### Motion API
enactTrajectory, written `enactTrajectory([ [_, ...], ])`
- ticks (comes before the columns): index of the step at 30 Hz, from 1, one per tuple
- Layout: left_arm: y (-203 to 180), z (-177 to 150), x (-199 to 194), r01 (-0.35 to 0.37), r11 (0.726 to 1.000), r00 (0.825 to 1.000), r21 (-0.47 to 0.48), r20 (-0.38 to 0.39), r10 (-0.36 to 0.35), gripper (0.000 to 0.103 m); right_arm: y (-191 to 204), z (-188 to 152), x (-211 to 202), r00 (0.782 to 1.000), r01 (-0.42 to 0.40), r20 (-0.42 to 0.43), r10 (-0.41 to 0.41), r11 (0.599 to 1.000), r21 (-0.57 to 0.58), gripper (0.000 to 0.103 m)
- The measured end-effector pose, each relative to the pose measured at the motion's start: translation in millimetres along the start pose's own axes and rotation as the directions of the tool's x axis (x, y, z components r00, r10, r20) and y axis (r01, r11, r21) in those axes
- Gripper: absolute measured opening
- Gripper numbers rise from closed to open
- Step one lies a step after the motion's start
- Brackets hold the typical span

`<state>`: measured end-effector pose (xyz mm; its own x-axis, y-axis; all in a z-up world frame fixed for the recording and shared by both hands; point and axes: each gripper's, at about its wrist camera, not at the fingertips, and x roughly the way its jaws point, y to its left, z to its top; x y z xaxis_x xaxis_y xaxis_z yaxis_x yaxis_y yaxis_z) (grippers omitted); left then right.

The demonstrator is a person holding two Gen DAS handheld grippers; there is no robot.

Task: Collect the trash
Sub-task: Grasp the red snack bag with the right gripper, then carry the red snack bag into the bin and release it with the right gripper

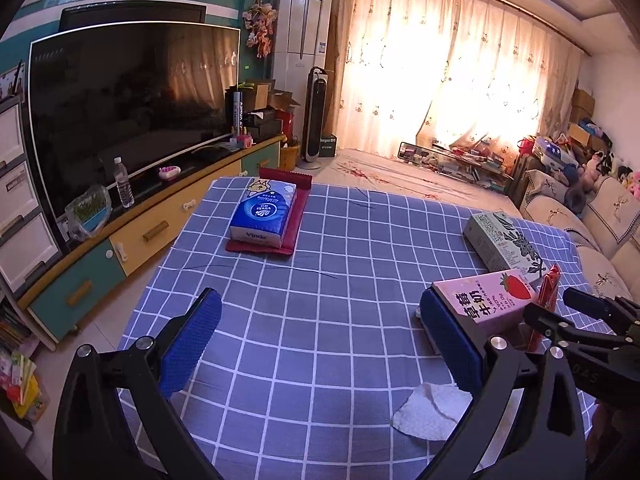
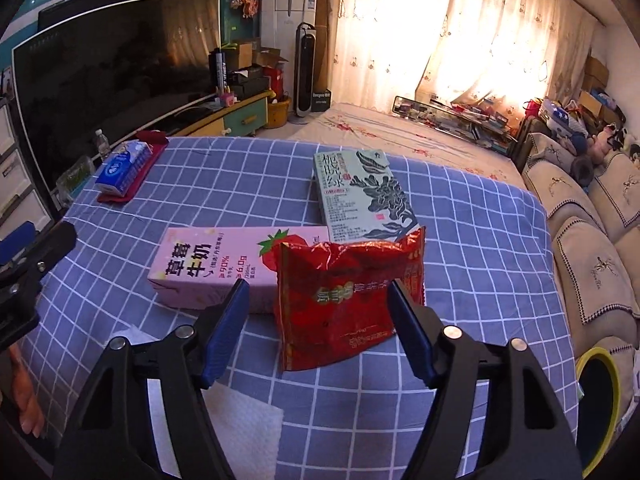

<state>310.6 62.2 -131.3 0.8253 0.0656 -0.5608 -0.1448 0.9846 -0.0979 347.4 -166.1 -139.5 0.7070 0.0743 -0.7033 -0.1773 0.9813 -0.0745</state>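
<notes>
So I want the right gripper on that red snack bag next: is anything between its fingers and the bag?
Nothing visible. The right gripper is open, and the red snack bag already lies between its fingers. The pink strawberry milk carton lies just behind the bag on its left, not in the path.

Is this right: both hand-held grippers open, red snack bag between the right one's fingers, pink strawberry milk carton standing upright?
Not quite. In the right wrist view the pink strawberry milk carton lies flat on its side. The rest holds: right hand-held gripper open around the red snack bag, left hand-held gripper open.
</notes>
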Motion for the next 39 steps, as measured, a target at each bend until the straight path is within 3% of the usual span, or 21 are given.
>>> enactTrajectory([
  [5,0,-1,2,0.007,1.000,1.000,-0.003,-0.015,-0.007,0.098,0,-5,8,0.999,0.031,-0.022,-0.032,0.999,-0.012,0.058],
  [11,-1,-3,5,0.009,1.000,1.000,0.002,-0.025,-0.009,0.098,-3,-11,12,0.998,0.032,-0.051,-0.033,0.999,-0.014,0.037],
  [13,-1,-3,6,0.009,1.000,1.000,0.003,-0.029,-0.009,0.098,-5,-12,11,0.998,0.034,-0.052,-0.035,0.999,-0.014,0.026],
  [20,-1,-3,6,0.011,1.000,1.000,0.002,-0.026,-0.011,0.098,-19,-14,-12,0.999,0.031,-0.011,-0.030,0.999,0.015,0.020],
  [21,-1,-3,7,0.012,1.000,1.000,0.002,-0.027,-0.012,0.098,-22,-15,-16,1.000,0.029,-0.007,-0.029,0.999,0.020,0.011],
  [34,-4,-3,4,0.016,1.000,1.000,0.011,-0.015,-0.015,0.098,-118,-53,-104,0.997,-0.002,0.078,-0.016,0.976,0.219,0.010],
  [39,-4,-3,3,0.015,1.000,1.000,0.012,-0.014,-0.015,0.098,-173,-77,-132,0.992,0.076,0.076,-0.104,0.950,0.303,0.010],
])
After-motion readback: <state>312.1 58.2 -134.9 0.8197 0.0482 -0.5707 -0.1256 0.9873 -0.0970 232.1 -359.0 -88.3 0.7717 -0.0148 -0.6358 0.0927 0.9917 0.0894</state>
